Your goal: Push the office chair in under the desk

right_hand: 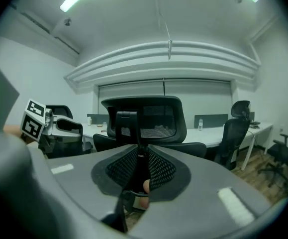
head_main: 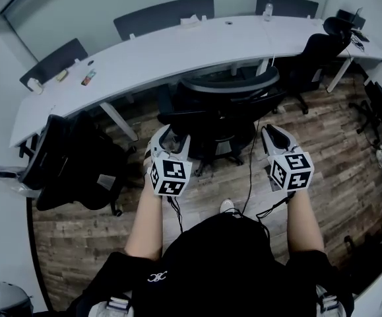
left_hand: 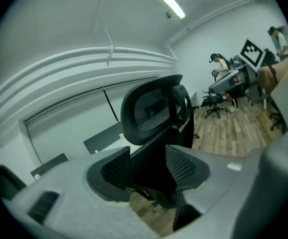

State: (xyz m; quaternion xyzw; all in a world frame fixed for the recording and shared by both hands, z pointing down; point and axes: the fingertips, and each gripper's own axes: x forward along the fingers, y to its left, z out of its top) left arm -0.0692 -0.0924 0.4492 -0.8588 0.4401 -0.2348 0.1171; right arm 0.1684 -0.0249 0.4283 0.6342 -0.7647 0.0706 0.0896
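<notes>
Desk (head_main: 151, 58): long, white, curved, running from 9 to 2 o'clock. Chair (head_main: 227, 104): black, at my 12, back toward me, hard against the desk's near edge. Left gripper (head_main: 171, 135): at the chair's 8 o'clock, jaws spread, dark chair frame standing between them; I can't tell if they touch it. Right gripper (head_main: 272, 132): at the chair's 4 o'clock, just beside it, jaws drawn together at the tips, nothing held.

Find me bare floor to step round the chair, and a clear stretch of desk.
The desk's near edge is bare between the small items at its left end and the bottle. The floor is open right of the chair; left, another chair crowds it.
</notes>
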